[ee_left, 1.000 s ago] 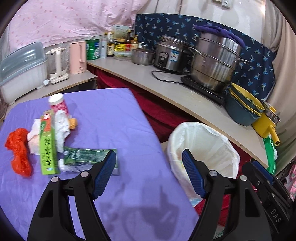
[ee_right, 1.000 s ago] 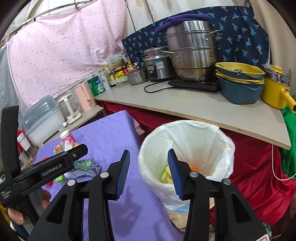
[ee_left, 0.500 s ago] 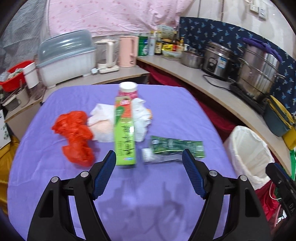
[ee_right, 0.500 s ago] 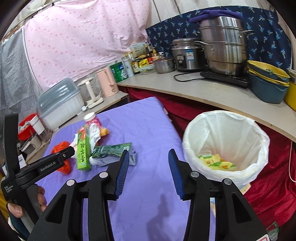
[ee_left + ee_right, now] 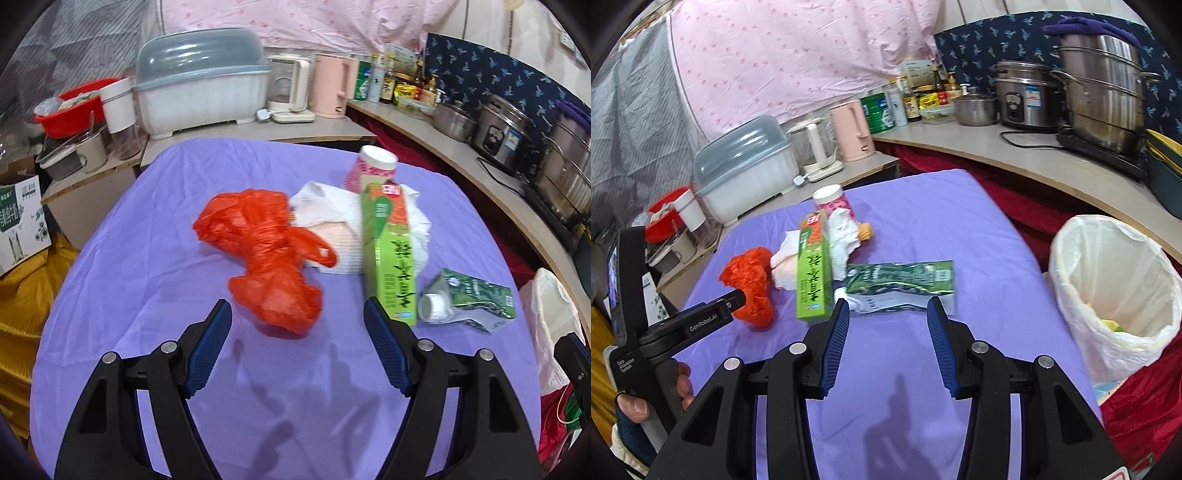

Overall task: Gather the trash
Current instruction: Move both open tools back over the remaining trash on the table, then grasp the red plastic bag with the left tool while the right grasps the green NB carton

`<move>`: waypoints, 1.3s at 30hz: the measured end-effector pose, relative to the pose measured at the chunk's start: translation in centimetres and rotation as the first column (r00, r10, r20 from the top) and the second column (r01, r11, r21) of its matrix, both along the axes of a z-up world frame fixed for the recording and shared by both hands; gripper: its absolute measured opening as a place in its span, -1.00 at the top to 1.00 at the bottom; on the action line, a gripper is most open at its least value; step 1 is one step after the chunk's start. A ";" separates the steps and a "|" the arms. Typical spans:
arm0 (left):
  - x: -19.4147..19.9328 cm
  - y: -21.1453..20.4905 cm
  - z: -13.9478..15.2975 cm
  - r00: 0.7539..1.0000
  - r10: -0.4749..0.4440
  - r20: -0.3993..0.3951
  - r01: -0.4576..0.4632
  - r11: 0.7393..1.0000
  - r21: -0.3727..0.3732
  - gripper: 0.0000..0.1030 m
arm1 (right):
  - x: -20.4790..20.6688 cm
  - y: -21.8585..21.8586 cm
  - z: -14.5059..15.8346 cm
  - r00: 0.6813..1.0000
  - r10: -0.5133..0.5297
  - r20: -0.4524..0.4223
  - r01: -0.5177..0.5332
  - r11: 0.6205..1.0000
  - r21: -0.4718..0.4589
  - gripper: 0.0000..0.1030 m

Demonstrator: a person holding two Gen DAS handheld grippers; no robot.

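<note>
Trash lies on the purple table (image 5: pixel 147 258): a crumpled red plastic bag (image 5: pixel 266 254) (image 5: pixel 751 284), a long green box (image 5: pixel 391 251) (image 5: pixel 812 277), white tissues (image 5: pixel 332 221) (image 5: pixel 842 236), a pink-and-white cup (image 5: pixel 371 170) (image 5: pixel 833 201) and a flattened dark green carton (image 5: pixel 469 299) (image 5: pixel 897 284). My left gripper (image 5: pixel 297 314) is open and empty, just short of the red bag. My right gripper (image 5: pixel 888 314) is open and empty, just short of the green carton. A bin with a white liner (image 5: pixel 1115 280) stands right of the table and holds yellow scraps.
A counter (image 5: pixel 1034 158) curves along the right with a rice cooker (image 5: pixel 1027 96), a steel pot (image 5: pixel 1104 92) and bottles. A covered dish rack (image 5: pixel 199 85), kettles and a red basin (image 5: pixel 66 110) stand behind the table. A cardboard box (image 5: pixel 22 218) sits at left.
Both grippers swung left from the bin toward the trash on the table. The left now faces the red bag, the right the green carton. Both stayed open.
</note>
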State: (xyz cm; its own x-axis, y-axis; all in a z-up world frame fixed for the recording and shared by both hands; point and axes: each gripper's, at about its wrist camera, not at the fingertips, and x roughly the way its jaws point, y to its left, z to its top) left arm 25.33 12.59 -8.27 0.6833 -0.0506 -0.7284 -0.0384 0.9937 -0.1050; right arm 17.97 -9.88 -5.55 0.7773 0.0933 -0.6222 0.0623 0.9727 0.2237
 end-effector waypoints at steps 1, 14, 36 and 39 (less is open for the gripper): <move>0.2 0.4 -0.2 1.000 0.007 -0.008 -0.007 1.000 -0.006 -0.36 | 0.3 0.5 -0.1 1.000 0.008 -0.003 -0.008 1.000 -0.001 0.16; 3.9 2.4 -2.9 0.997 0.015 -0.081 -0.022 0.996 -0.086 -0.50 | 4.7 6.1 -2.1 0.995 0.090 -0.044 -0.090 0.996 -0.015 0.09; 5.0 4.7 -3.8 0.994 -0.024 -0.105 0.010 0.991 -0.130 0.52 | 12.0 10.4 -5.3 0.988 0.119 -0.103 -0.124 0.991 -0.045 -0.01; 4.7 4.9 -3.6 0.995 -0.023 -0.096 0.010 0.991 -0.132 0.53 | 12.8 10.7 -6.0 0.986 0.115 -0.118 -0.121 0.992 -0.045 -0.01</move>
State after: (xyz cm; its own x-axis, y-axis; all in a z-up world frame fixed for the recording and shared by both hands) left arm 30.03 17.53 -11.88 0.6076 -0.1609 -0.7777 -0.0388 0.9721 -0.2314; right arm 30.74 0.86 -11.59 0.6859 0.1453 -0.7130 -0.0312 0.9848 0.1707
